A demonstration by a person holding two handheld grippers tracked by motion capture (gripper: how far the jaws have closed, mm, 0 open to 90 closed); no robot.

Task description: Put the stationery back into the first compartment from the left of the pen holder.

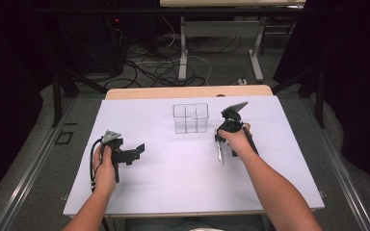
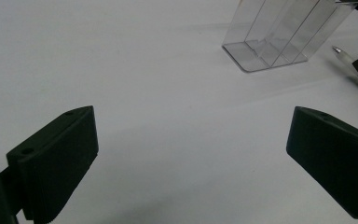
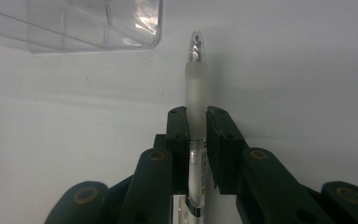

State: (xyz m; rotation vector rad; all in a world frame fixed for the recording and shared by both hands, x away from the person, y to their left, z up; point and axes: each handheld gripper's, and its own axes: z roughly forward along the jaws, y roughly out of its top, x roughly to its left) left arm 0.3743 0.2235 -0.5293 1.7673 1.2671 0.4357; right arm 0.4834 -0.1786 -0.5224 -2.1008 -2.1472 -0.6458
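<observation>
The right gripper point(image 1: 220, 147) pinches a clear pen point(image 3: 196, 112) between its two black jaws, the pads pressed against the barrel on either side, with the frosted grip section and the tip sticking out beyond them (the tip points roughly toward the near corner of the organizer in the right gripper view). In the high view the pen point(image 1: 219, 153) hangs just over the white table cover point(image 1: 173, 178), to the right of and a little nearer than the clear plastic organizer point(image 1: 191, 118), which stands upright with its divided compartments open at the top. The left gripper point(image 1: 137, 150) rests well apart at the left, held low in the person's left hand point(image 1: 105, 168), its jaws spread wide with bare cover between them.
</observation>
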